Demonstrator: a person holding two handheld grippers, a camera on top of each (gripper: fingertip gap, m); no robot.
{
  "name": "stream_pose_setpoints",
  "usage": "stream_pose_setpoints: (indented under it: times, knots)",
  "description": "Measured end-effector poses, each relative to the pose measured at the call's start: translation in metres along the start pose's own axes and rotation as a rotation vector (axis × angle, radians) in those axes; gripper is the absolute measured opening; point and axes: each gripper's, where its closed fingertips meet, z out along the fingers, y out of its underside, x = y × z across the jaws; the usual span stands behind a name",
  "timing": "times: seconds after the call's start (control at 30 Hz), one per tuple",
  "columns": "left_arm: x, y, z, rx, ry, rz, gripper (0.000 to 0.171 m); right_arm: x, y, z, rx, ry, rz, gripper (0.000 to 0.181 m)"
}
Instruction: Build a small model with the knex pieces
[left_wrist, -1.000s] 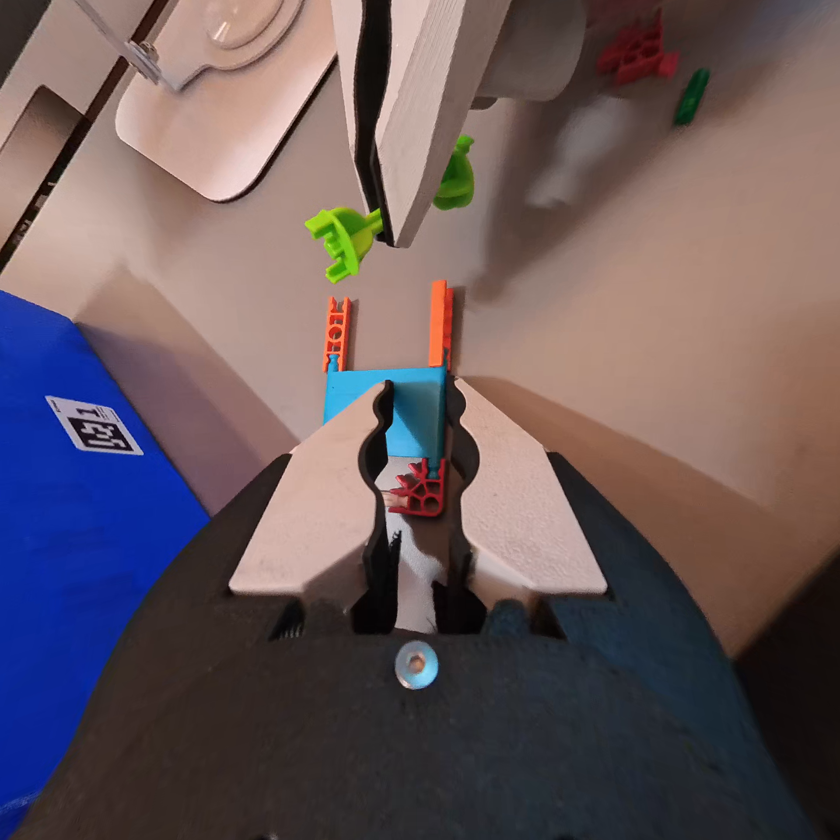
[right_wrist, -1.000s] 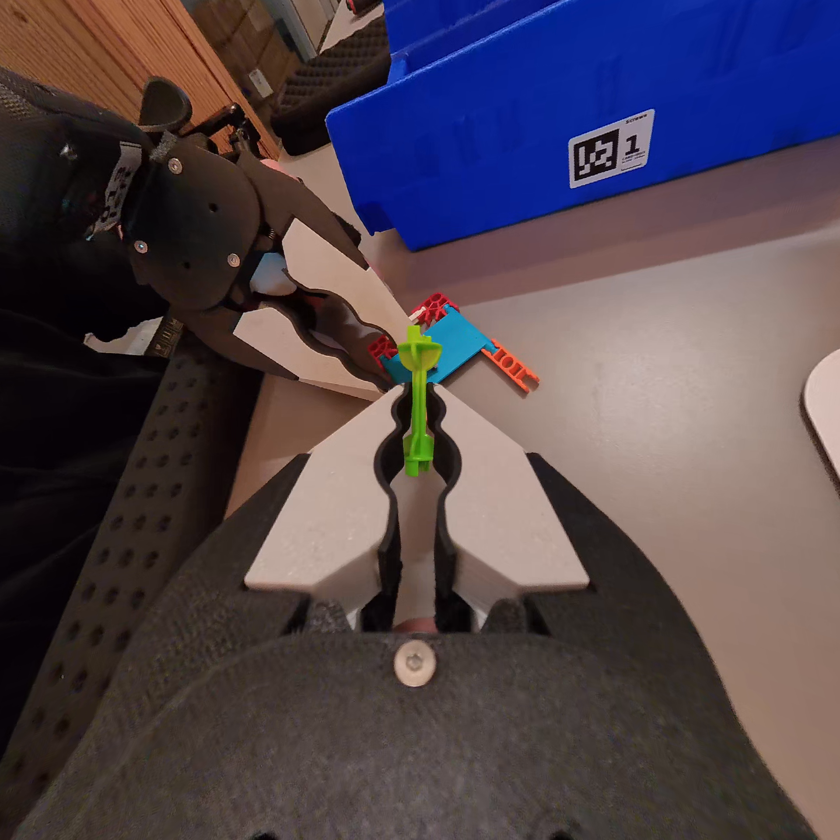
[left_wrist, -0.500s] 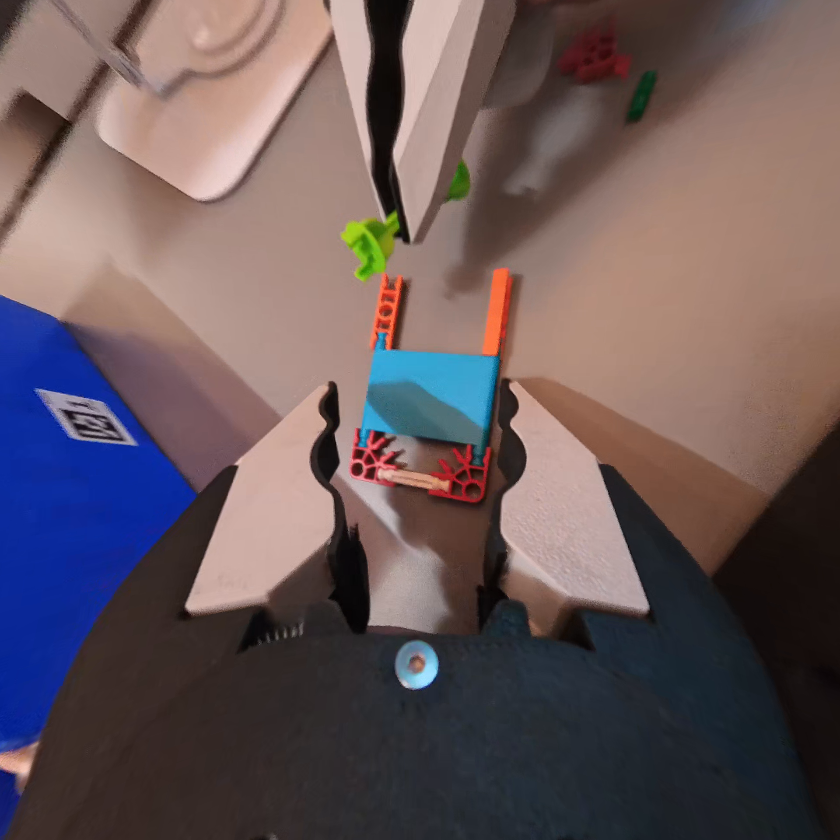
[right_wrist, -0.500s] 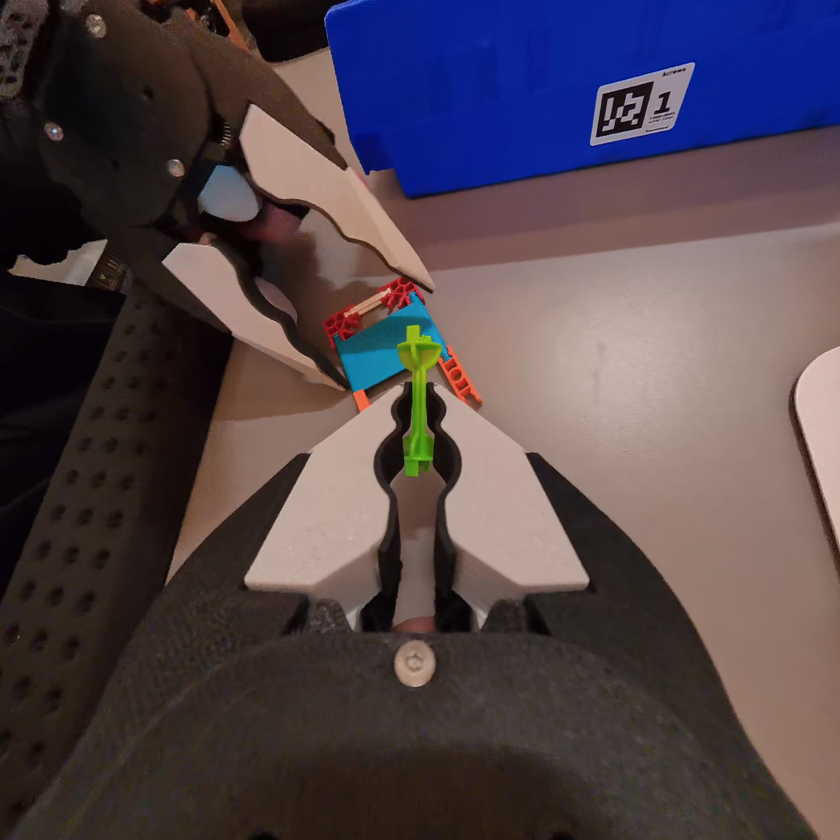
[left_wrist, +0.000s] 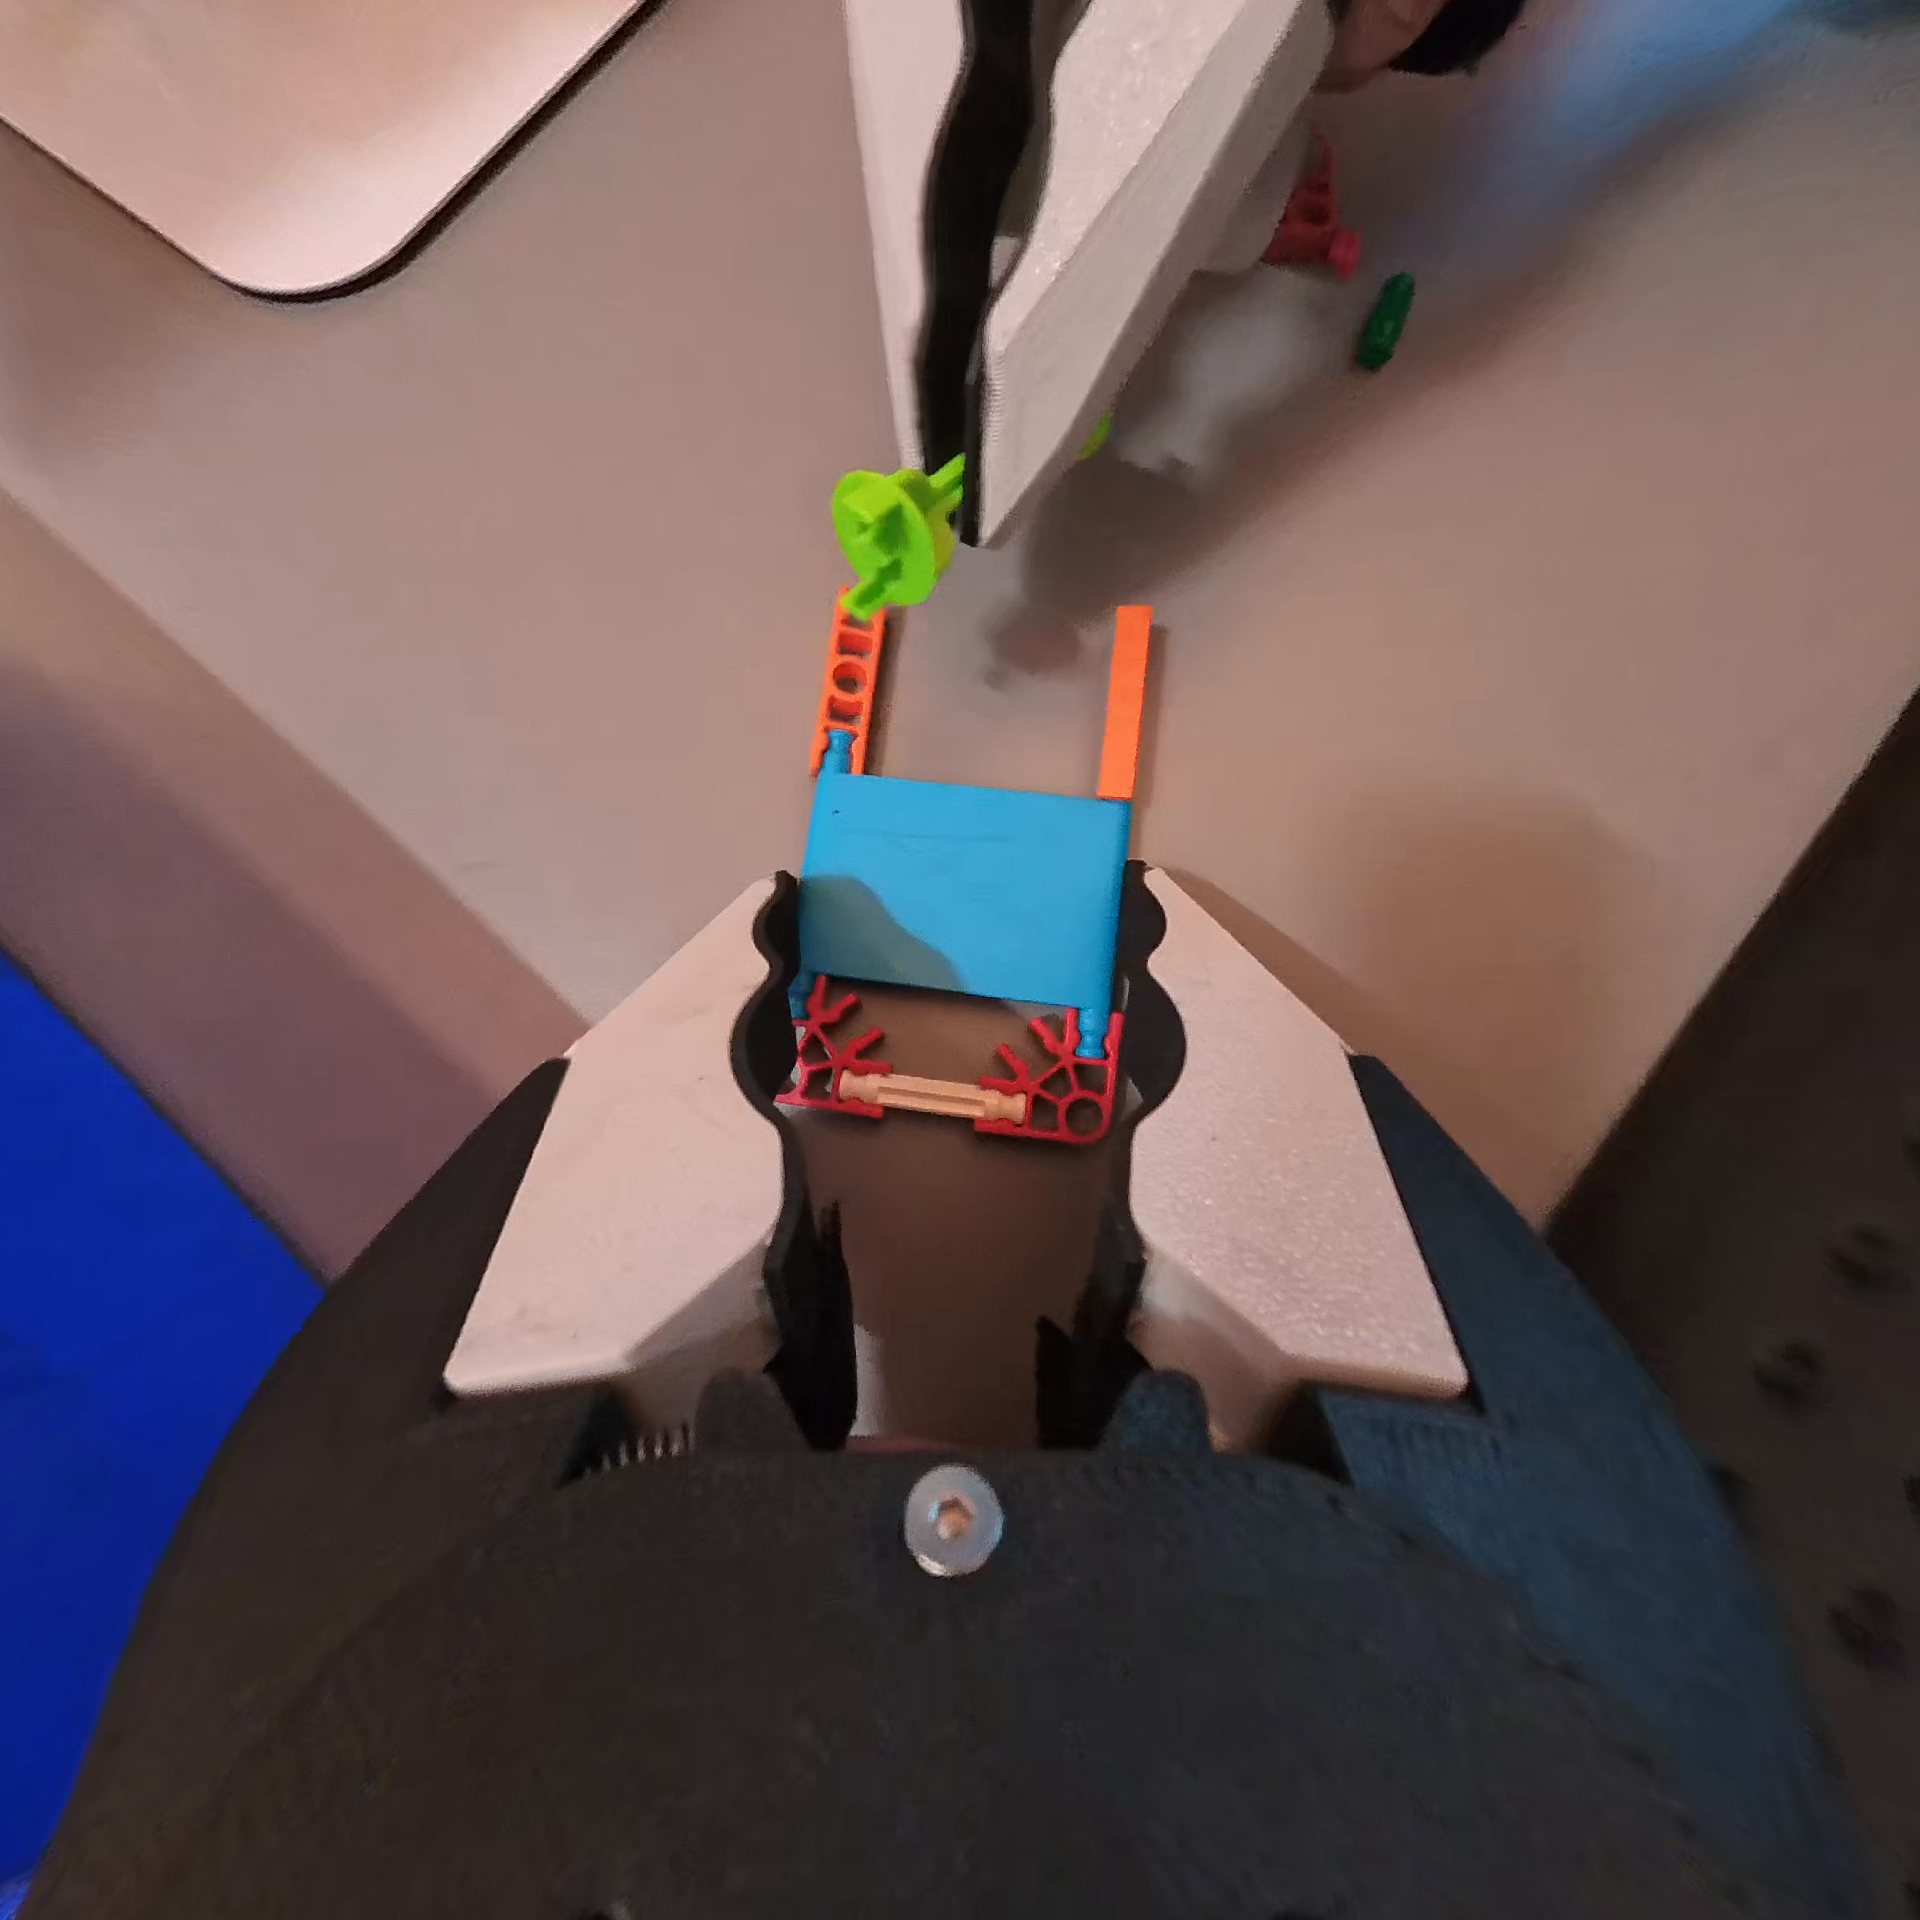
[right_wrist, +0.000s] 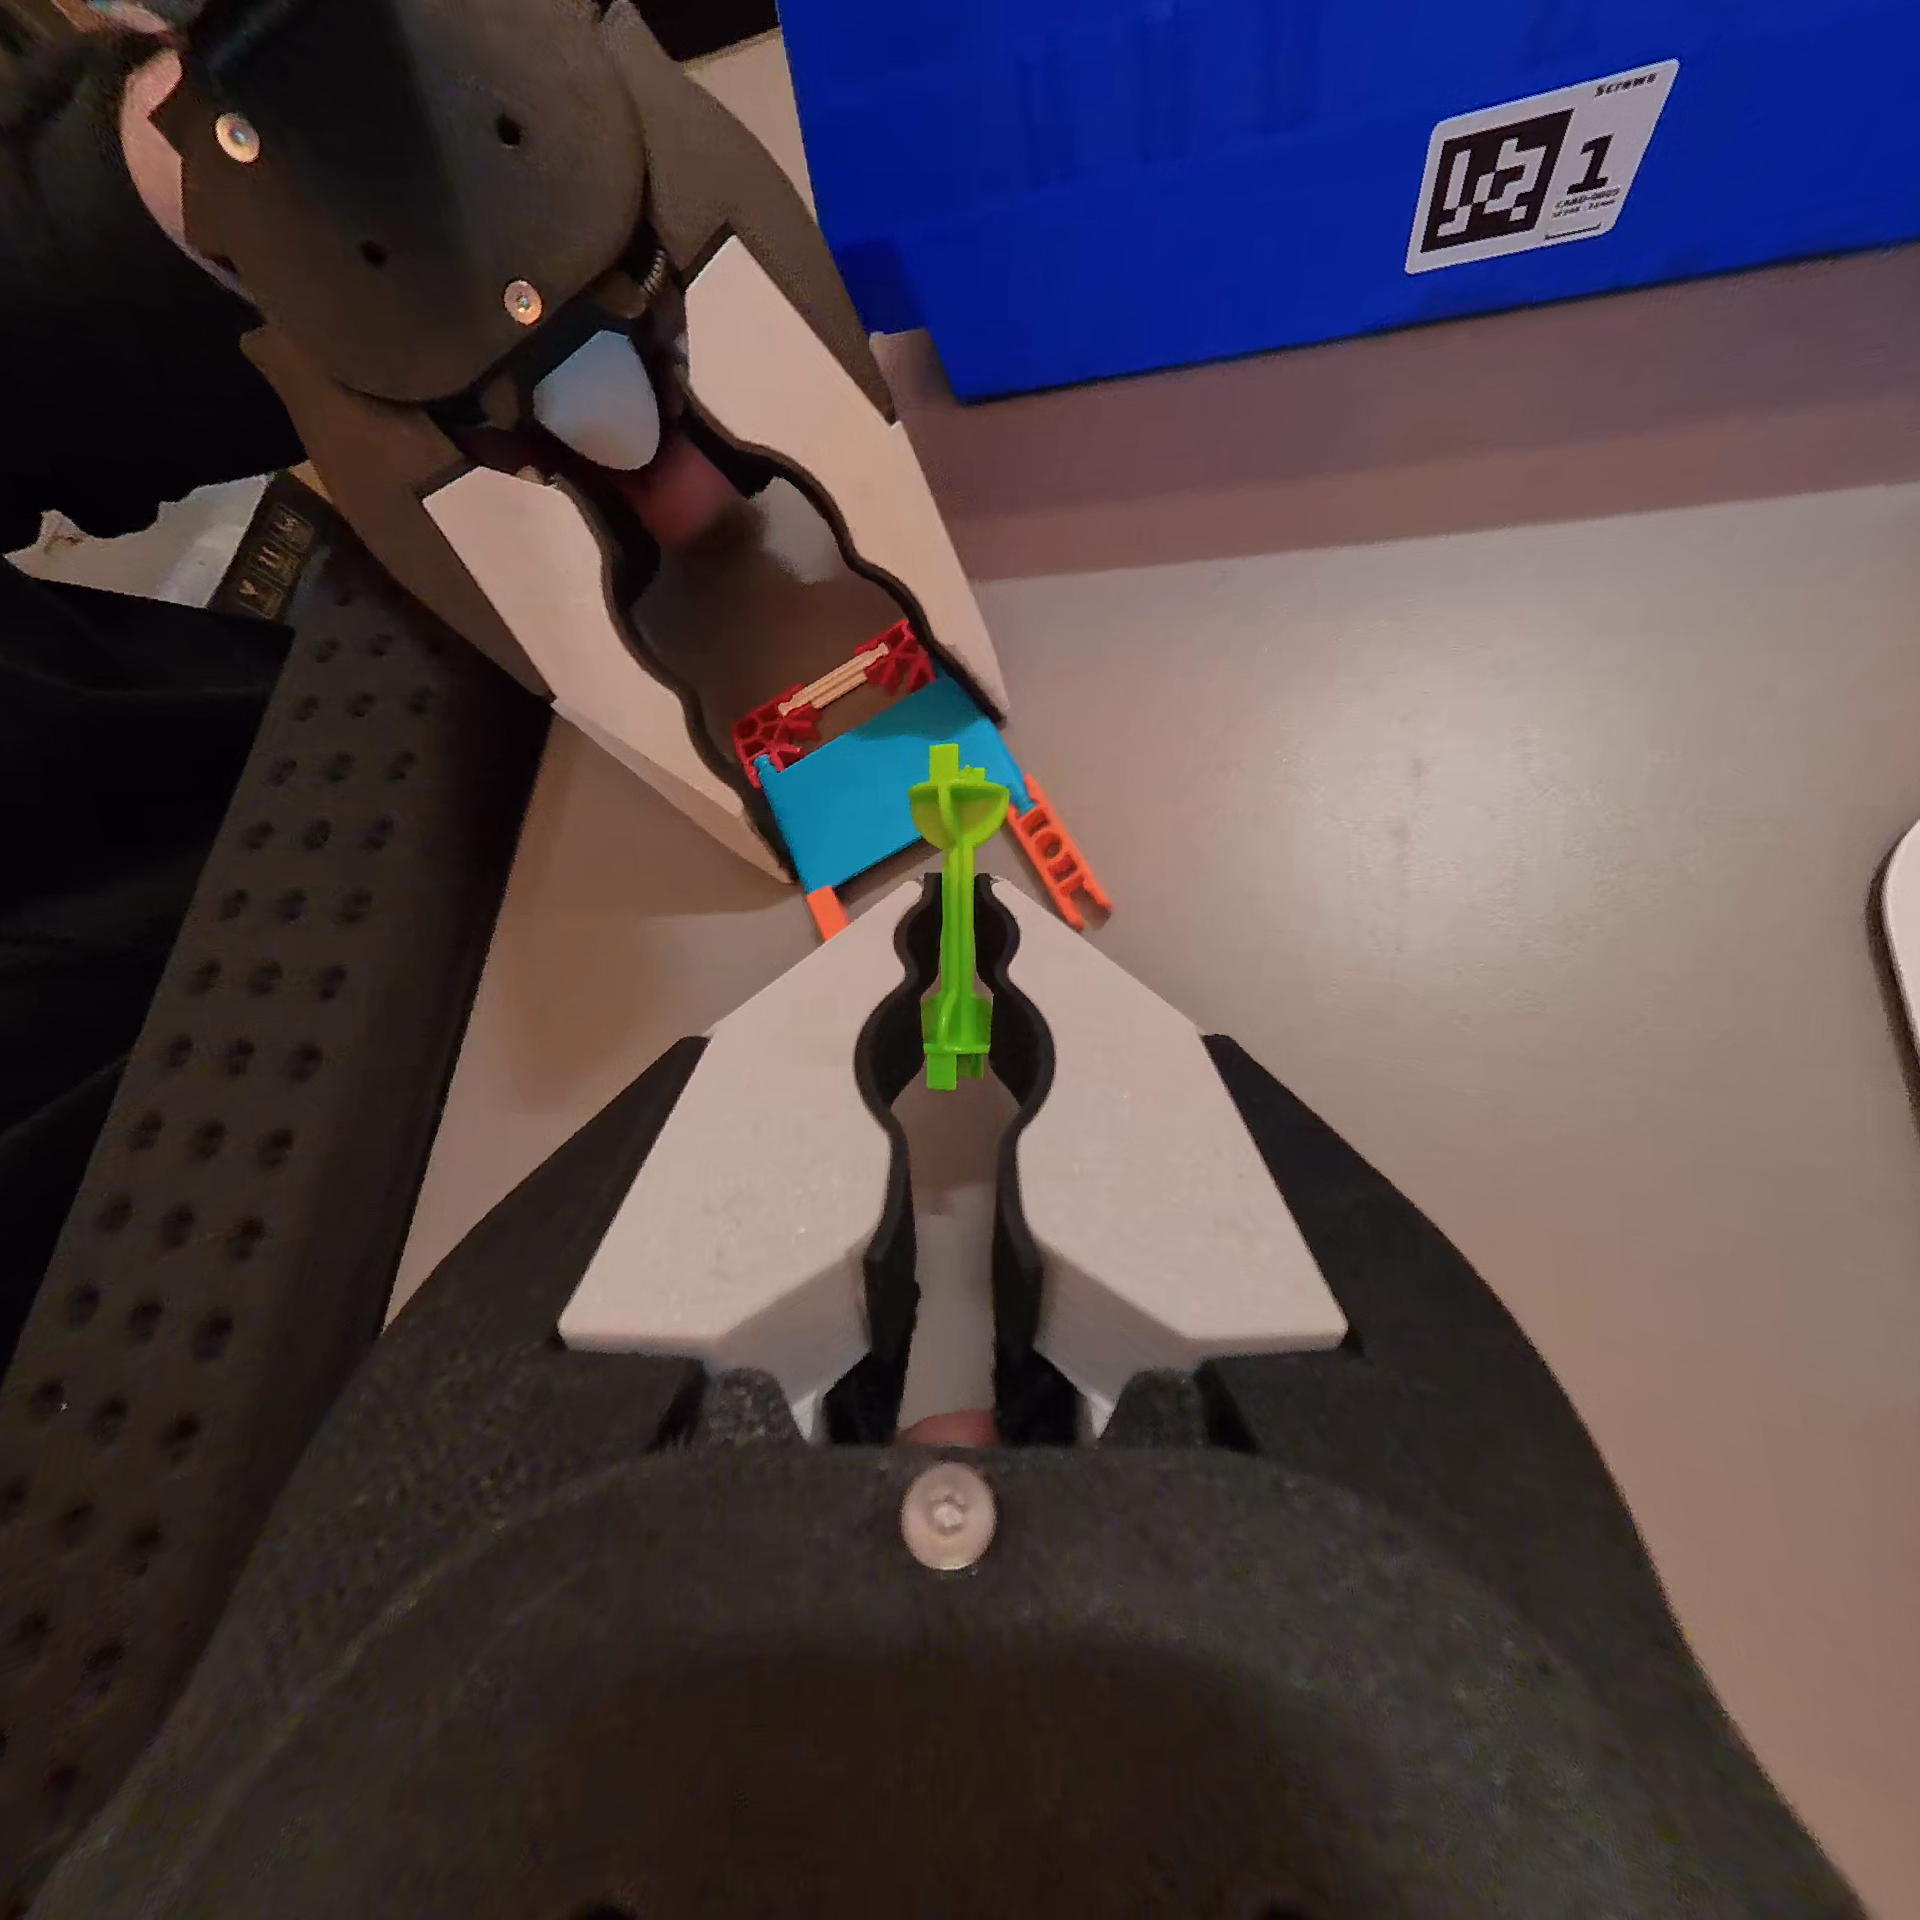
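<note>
Left gripper (left_wrist: 958, 904) spread, its pale matte fingers flanking a flat blue panel (left_wrist: 961, 899) with red snowflake-shaped connectors (left_wrist: 836, 1070) and orange rods (left_wrist: 1124, 701). Right gripper (right_wrist: 958, 883) pinches a slim lime-green rod piece (right_wrist: 954, 914) above the panel. Smooth tan tabletop (right_wrist: 1455, 831); glossy blue bin (right_wrist: 1195, 187) behind.

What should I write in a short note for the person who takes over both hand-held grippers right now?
Left hand-held gripper: open, its fingers on either side of the blue panel assembly, which lies flat on the table.
Right hand-held gripper: shut on the lime green rod piece, its flanged end just above the assembly's orange connectors.
Done: green piece picked up.
Left: green piece is not joined to anything.
</note>
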Motion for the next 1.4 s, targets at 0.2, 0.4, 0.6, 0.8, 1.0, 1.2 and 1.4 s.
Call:
stream_pose_setpoints:
  times: [0.2, 0.4, 0.6, 0.8, 1.0, 1.2, 1.4]
  knots:
    - [-0.004, -0.005, -0.002, 0.032, -0.111, 0.086, 0.060, 0.002, -0.006, -0.006, 0.031, 0.021, -0.005, 0.003]
    - [-0.012, -0.012, -0.004, 0.056, -0.233, 0.196, 0.060, 0.007, -0.012, -0.014, 0.069, 0.038, -0.002, 0.003]
    - [-0.018, -0.014, -0.006, 0.071, -0.300, 0.248, 0.060, 0.010, -0.017, -0.021, 0.110, 0.044, 0.012, 0.003]
    - [-0.021, -0.016, -0.006, 0.080, -0.342, 0.289, 0.060, 0.012, -0.019, -0.022, 0.138, 0.039, 0.016, 0.003]
    - [-0.021, -0.017, -0.005, 0.088, -0.348, 0.293, 0.060, 0.013, -0.020, -0.021, 0.148, 0.038, 0.019, 0.003]
    - [-0.022, -0.019, -0.005, 0.094, -0.357, 0.300, 0.060, 0.014, -0.021, -0.022, 0.155, 0.042, 0.020, 0.003]
    - [-0.020, -0.019, -0.005, 0.097, -0.353, 0.303, 0.060, 0.015, -0.021, -0.024, 0.163, 0.047, 0.021, 0.003]
